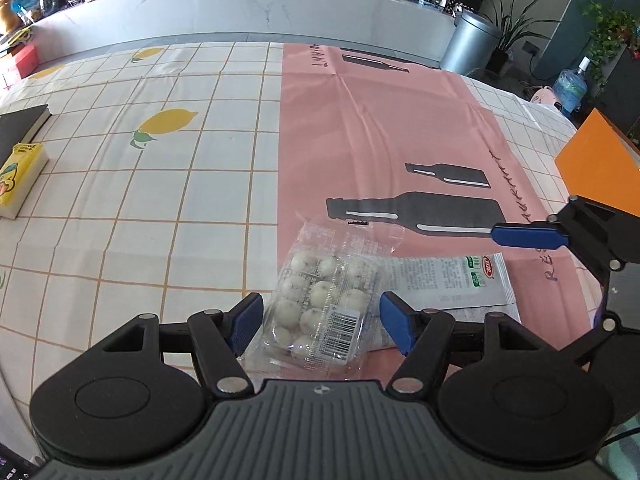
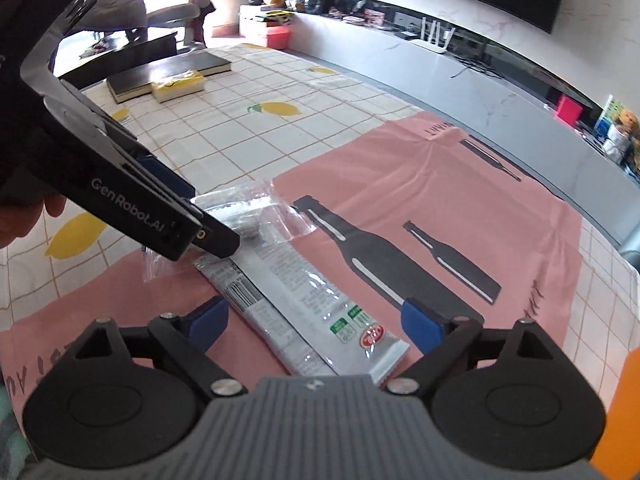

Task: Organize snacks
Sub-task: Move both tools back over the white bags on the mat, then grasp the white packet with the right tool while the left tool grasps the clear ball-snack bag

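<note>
Snacks, two of them, side by side on the pink part of the cloth over the tabletop (image 1: 208,184): clear tray pack of round white balls (image 1: 320,300), and silver flat packet (image 2: 316,312) partly tucked under the tray pack's edge. Tray pack probably light, thin plastic shell, springy and easily crushed; crinkly film around it likely slippery, so best taken across the short width at mid-length, on the tray walls and not on the loose sealed ends. Silver packet soft, limp and light; likely to droop if lifted by one end, glossy film apt to slide, so better pinched across the middle, or by the crimped end seam if contents feel brittle.

Left tool (image 1: 320,320): spread wide, blue pads either side of the tray pack, astride it with daylight showing at both pads, nothing gripped. Right tool (image 2: 316,320): spread wide too, straddling the near end of the silver packet, pads clear of it on both sides, nothing held. Both angled steeply down at the cloth, close over their packs. Elsewhere, well apart on the checked part: yellow box (image 1: 20,176) beside black book (image 1: 22,124).
</note>
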A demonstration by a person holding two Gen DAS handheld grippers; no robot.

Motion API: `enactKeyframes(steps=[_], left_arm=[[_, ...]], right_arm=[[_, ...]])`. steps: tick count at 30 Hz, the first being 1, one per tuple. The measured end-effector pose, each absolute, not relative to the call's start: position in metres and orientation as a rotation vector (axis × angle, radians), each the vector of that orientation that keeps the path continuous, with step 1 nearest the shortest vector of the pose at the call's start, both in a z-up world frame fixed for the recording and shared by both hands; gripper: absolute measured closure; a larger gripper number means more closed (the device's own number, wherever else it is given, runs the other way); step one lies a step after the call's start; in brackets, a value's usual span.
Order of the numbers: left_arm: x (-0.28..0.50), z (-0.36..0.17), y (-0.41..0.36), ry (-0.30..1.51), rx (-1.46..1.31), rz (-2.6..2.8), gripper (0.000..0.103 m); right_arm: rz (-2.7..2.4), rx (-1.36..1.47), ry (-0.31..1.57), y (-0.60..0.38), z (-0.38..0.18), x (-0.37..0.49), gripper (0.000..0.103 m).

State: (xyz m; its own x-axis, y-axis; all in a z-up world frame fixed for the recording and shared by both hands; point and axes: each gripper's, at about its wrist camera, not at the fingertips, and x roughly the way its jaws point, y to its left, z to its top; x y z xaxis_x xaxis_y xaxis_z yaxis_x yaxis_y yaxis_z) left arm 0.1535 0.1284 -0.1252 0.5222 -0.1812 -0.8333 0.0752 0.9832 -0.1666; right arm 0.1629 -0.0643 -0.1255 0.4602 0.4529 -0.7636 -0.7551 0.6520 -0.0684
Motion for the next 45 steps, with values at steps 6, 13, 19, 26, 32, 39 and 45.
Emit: enactKeyframes(steps=[6, 13, 19, 26, 32, 39, 45], left_arm=[[0.154, -0.130, 0.134, 0.961, -0.148, -0.170, 0.025], [0.154, -0.130, 0.144, 0.946, -0.203, -0.122, 0.032], [0.151, -0.129, 0.143, 0.957, -0.203, -0.121, 0.032], [0.146, -0.129, 0.137, 0.967, -0.172, -0.176, 0.027], [0.145, -0.130, 0.138, 0.955, -0.133, -0.146, 0.017], [0.148, -0.133, 0.134, 0.936, -0.074, -0.145, 0.009], [0.151, -0.135, 0.134, 0.919, -0.071, -0.152, 0.007]], right_arm=[[0.828, -0.418, 0.832, -0.056, -0.141, 0.178, 0.013], [0.656, -0.293, 0.917, -0.071, -0.139, 0.173, 0.021], [0.365, -0.152, 0.996, -0.092, -0.134, 0.161, 0.023], [0.296, 0.062, 1.124, -0.100, -0.123, 0.155, 0.024], [0.357, 0.084, 1.144, -0.095, -0.117, 0.147, 0.025], [0.328, -0.081, 1.027, -0.074, -0.121, 0.143, 0.025], [0.297, -0.132, 0.969, -0.067, -0.134, 0.141, 0.025]])
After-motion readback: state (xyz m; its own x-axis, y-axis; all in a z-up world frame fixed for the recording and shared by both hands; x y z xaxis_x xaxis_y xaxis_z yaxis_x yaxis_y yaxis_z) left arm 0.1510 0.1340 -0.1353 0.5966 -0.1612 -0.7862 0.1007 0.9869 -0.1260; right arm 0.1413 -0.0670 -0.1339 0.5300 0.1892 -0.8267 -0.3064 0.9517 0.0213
